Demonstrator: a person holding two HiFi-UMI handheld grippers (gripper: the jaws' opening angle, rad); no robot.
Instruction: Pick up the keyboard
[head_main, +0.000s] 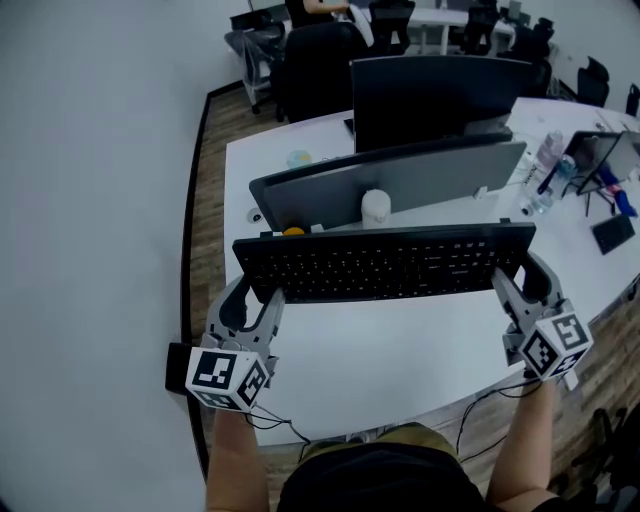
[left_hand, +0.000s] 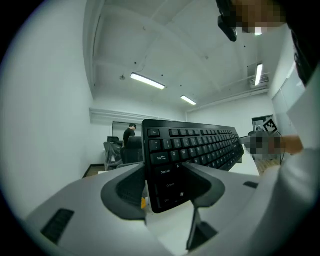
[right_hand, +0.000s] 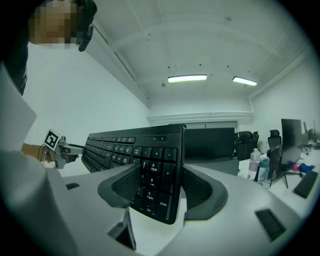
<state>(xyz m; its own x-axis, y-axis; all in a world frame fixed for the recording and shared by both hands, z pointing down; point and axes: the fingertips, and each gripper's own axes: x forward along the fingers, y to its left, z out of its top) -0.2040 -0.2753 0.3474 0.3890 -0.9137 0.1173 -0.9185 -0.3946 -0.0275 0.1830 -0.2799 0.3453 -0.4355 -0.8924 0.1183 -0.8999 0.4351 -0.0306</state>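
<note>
A black keyboard (head_main: 385, 262) hangs level above the white desk (head_main: 400, 350), held at both ends. My left gripper (head_main: 255, 290) is shut on its left end. In the left gripper view the jaws clamp the corner with the Caps Lock and Shift keys (left_hand: 167, 182), and the keyboard (left_hand: 205, 145) runs away to the right. My right gripper (head_main: 515, 275) is shut on the right end. The right gripper view shows its jaws pressed on both faces of the number pad (right_hand: 152, 187), with the rest of the keyboard (right_hand: 115, 145) stretching left.
Just behind the keyboard stands a grey monitor back (head_main: 400, 180) with a small white object (head_main: 375, 207) in front, and a black monitor (head_main: 440, 95) behind that. Water bottles (head_main: 545, 175) and a tablet (head_main: 612, 233) sit at the right. Office chairs (head_main: 320, 60) stand beyond the desk.
</note>
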